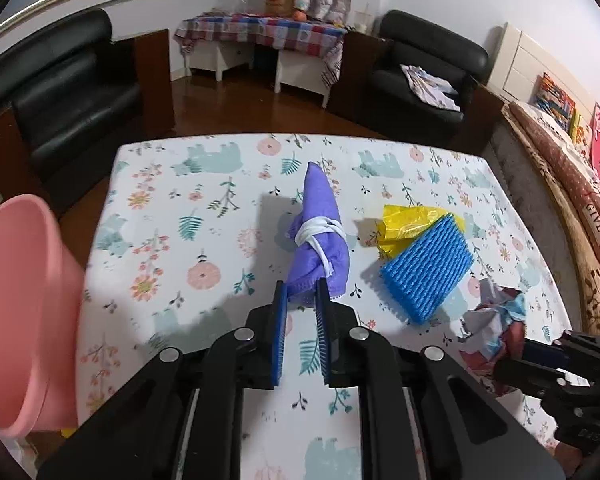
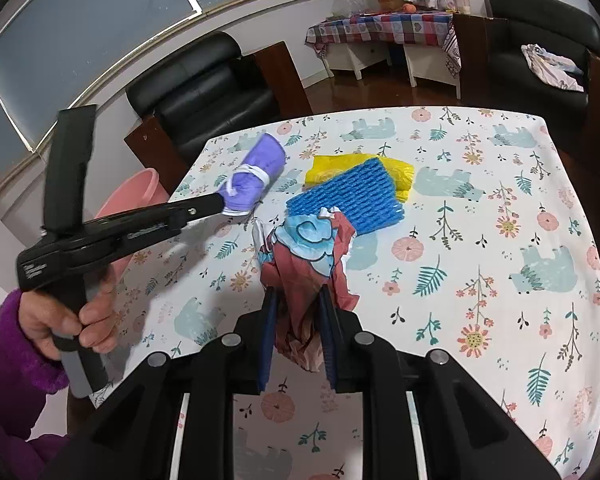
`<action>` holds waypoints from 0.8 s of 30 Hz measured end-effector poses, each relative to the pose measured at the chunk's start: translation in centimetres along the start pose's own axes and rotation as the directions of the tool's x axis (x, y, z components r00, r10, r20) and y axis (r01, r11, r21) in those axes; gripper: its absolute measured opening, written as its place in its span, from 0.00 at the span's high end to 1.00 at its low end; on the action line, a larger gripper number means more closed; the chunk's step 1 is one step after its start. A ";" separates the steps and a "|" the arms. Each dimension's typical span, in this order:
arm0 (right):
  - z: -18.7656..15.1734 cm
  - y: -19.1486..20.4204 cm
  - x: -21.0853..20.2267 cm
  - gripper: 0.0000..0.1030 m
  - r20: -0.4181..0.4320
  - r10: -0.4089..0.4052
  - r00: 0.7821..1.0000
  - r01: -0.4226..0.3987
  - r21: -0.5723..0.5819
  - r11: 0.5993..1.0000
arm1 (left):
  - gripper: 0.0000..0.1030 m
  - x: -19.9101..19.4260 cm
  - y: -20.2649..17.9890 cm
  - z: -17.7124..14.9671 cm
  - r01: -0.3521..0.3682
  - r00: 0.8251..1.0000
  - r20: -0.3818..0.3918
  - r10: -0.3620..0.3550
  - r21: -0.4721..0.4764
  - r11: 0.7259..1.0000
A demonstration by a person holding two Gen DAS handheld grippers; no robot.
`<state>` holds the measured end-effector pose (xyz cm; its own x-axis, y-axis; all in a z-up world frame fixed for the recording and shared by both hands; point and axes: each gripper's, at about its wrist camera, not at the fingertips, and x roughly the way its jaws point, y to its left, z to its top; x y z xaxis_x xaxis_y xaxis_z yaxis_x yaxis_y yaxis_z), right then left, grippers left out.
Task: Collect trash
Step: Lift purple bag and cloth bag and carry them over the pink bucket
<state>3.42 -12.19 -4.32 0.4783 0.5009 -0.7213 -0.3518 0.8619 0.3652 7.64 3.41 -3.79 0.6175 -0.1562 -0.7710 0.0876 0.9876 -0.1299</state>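
Both grippers are engaged. Left gripper [image 1: 302, 294]: its blue-padded fingers [image 1: 280, 332] are clamped on the near end of a purple cloth bundle [image 1: 320, 232] tied with a white strip [image 1: 320, 236]; the bundle extends straight ahead of the fingertips over the floral tablecloth [image 1: 204, 216]. Right gripper [image 2: 298, 300]: its jaws pinch a crumpled red-and-light-blue wrapper [image 2: 308, 256], which rises just ahead of the fingertips. Beyond the wrapper lies a blue foam net sleeve [image 2: 348, 196], partly covering a yellow plastic bag [image 2: 328, 168]. A pink bucket [image 1: 24, 312] stands off the table edge, to the left of the left gripper.
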 end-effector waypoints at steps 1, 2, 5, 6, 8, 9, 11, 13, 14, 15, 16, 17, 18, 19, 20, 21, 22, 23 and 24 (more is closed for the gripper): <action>0.0 0.1 0.0 0.81 0.001 0.001 1.000 -0.001 -0.002 1.000 | 0.87 -0.4 -0.1 -0.1 -0.007 1.000 0.008 0.007 -0.001 1.000; 0.1 0.2 0.0 0.81 0.001 0.003 1.000 -0.003 -0.004 1.000 | 0.87 -1.0 -0.3 -0.2 -0.016 1.000 0.018 0.016 0.000 1.000; 0.2 0.3 0.1 0.81 0.002 0.009 1.000 -0.009 -0.009 1.000 | 0.87 -2.4 -0.6 -0.6 -0.044 0.998 0.044 0.044 -0.001 0.999; 0.3 0.4 0.2 0.81 0.002 0.011 1.000 -0.011 -0.010 1.000 | 0.87 -2.8 -0.6 -0.7 -0.051 0.997 0.049 0.051 -0.004 0.999; 0.4 0.7 0.3 0.81 0.003 0.017 1.000 -0.017 -0.015 1.000 | 0.87 -3.6 -0.7 -1.0 -0.076 0.995 0.062 0.076 -0.010 0.997; 0.5 0.8 0.3 0.81 0.003 0.019 1.000 -0.019 -0.018 1.000 | 0.87 -4.0 -0.8 -1.2 -0.088 0.994 0.069 0.089 -0.011 0.996; 0.7 1.2 0.5 0.81 0.004 0.024 1.000 -0.024 -0.031 0.999 | 0.87 -4.6 -0.7 -1.5 -0.113 0.990 0.081 0.114 -0.013 0.994; 1.0 1.6 0.7 0.81 0.009 0.026 1.000 -0.026 -0.044 0.999 | 0.87 -5.0 -0.7 -1.7 -0.127 0.988 0.089 0.129 -0.023 0.992; 1.2 1.9 0.8 0.81 0.012 0.029 1.000 -0.028 -0.050 0.998 | 0.87 -5.4 -0.6 -1.8 -0.136 0.986 0.093 0.138 -0.033 0.990; 1.4 2.2 0.8 0.81 0.015 0.032 0.999 -0.031 -0.055 0.998 | 0.87 -5.6 -0.4 -1.9 -0.143 0.985 0.095 0.146 -0.042 0.989; 1.5 2.4 0.8 0.81 0.019 0.036 0.999 -0.035 -0.060 0.998 | 0.87 -5.8 -0.2 -1.9 -0.149 0.983 0.097 0.153 -0.051 0.988; 1.7 2.6 0.9 0.81 0.021 0.040 0.999 -0.038 -0.064 0.997 | 0.87 -6.0 0.1 -2.0 -0.158 0.981 0.101 0.163 -0.064 0.985; 1.9 2.9 0.9 0.81 0.023 0.043 0.999 -0.041 -0.070 0.997 | 0.87 -6.2 0.3 -2.2 -0.164 0.980 0.103 0.171 -0.074 0.984; 2.1 3.3 1.0 0.81 0.026 0.049 0.998 -0.047 -0.077 0.996 | 0.87 -6.4 0.7 -2.3 -0.172 0.978 0.106 0.181 -0.088 0.981; 2.3 3.5 1.0 0.81 0.027 0.054 0.998 -0.051 -0.082 0.995 | 0.87 -6.6 0.9 -2.5 -0.175 0.977 0.107 0.185 -0.099 0.980; 2.5 4.0 1.1 0.81 0.028 0.058 0.998 -0.055 -0.089 0.994 | 0.87 -6.8 1.3 -2.6 -0.176 0.976 0.107 0.187 -0.110 0.978; 2.8 4.5 1.2 0.81 0.030 0.063 0.998 -0.060 -0.098 0.993 | 0.87 -7.0 1.6 -2.7 -0.177 0.976 0.109 0.191 -0.121 0.977; 3.0 4.9 1.3 0.81 0.032 0.067 0.997 -0.063 -0.105 0.993 | 0.87 -7.3 2.0 -2.8 -0.182 0.974 0.114 0.198 -0.133 0.974; 3.2 5.3 1.4 0.81 0.032 0.070 0.997 -0.066 -0.111 0.992 | 0.87 -7.6 2.3 -2.9 -0.186 0.972 0.117 0.202 -0.141 0.973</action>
<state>4.80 -6.67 -1.53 0.4783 0.5625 -0.6744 -0.4699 0.8127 0.3445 0.93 6.85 -0.07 0.7098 0.0496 -0.7027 -0.1394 0.9877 -0.0711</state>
